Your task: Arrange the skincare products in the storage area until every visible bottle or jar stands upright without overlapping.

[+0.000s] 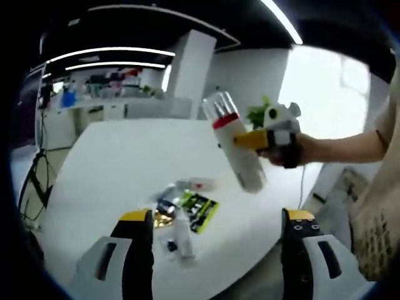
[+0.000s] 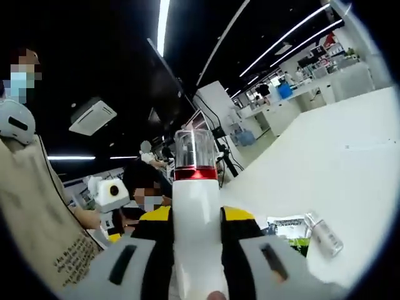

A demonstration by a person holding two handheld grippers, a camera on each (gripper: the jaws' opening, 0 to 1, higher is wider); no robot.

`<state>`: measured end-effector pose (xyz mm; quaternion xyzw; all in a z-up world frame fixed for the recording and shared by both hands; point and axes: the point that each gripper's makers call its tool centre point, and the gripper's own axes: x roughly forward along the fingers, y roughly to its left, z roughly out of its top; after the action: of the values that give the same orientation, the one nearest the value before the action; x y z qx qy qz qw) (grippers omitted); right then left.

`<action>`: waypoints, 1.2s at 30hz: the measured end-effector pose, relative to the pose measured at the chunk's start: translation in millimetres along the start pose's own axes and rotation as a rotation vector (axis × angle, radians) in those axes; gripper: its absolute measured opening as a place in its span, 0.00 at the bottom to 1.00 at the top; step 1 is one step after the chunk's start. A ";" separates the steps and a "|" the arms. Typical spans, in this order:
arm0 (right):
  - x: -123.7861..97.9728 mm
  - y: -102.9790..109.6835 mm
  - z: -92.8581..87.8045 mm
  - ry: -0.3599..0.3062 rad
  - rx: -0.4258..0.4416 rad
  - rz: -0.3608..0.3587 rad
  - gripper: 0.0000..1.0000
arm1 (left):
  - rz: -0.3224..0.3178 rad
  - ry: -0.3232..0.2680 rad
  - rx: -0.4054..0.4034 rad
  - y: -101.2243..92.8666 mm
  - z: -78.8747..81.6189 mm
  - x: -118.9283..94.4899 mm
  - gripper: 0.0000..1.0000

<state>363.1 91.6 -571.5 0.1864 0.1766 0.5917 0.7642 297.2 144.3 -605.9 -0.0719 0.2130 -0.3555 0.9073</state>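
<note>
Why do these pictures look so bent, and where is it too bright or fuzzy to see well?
Left gripper view: fisheye lens curves the white table; window glare washes out the upper right; the bottle and small items are soft. Right gripper view: dark ceiling with bright light strips, the table glares white, the bottle looms large and sharp.

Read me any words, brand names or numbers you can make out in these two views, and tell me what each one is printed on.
None can be read.
Green and black sachet: print on it, too blurred to read.
White bottle with red band, shut in the right gripper: no label text visible.
Small bottle lying on the white table: bottle markings too small.
Person's beige garment: dark lettering, too blurred to read.
</note>
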 end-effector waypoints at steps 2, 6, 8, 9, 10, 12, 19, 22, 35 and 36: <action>-1.6 8.8 1.0 -0.009 0.002 0.016 0.28 | -0.058 -0.016 -0.027 -11.9 8.0 7.1 0.78; -4.8 32.7 4.6 -0.037 0.007 0.081 0.28 | -0.183 -0.058 -0.096 -38.6 24.5 15.8 0.73; -5.9 41.2 6.5 -0.048 0.003 0.099 0.28 | -0.226 -0.063 -0.099 -50.5 29.1 19.6 0.69; -6.3 44.9 7.5 -0.053 0.003 0.106 0.28 | -0.232 -0.064 -0.098 -53.2 30.0 21.3 0.68; -6.9 50.3 9.1 -0.064 0.005 0.113 0.28 | -0.243 -0.062 -0.094 -57.6 30.7 22.9 0.67; -7.9 59.2 11.4 -0.086 0.010 0.136 0.28 | -0.280 -0.048 -0.059 -70.7 31.2 25.3 0.65; -9.1 78.9 7.1 -0.095 0.010 0.173 0.28 | -0.343 -0.057 -0.026 -89.4 34.9 23.1 0.55; -8.3 89.5 4.2 -0.092 0.010 0.202 0.28 | -0.374 -0.063 -0.021 -96.4 35.1 19.6 0.43; -13.3 107.3 6.4 -0.133 0.006 0.232 0.28 | -0.345 -0.078 -0.008 -97.3 38.7 13.0 0.31; -15.7 108.5 6.0 -0.135 -0.006 0.233 0.28 | -0.353 -0.073 0.006 -98.6 38.4 12.4 0.30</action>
<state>271.3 100.8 -511.9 0.2429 0.1002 0.6630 0.7010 261.6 62.5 -547.8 -0.1183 0.1627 -0.5070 0.8381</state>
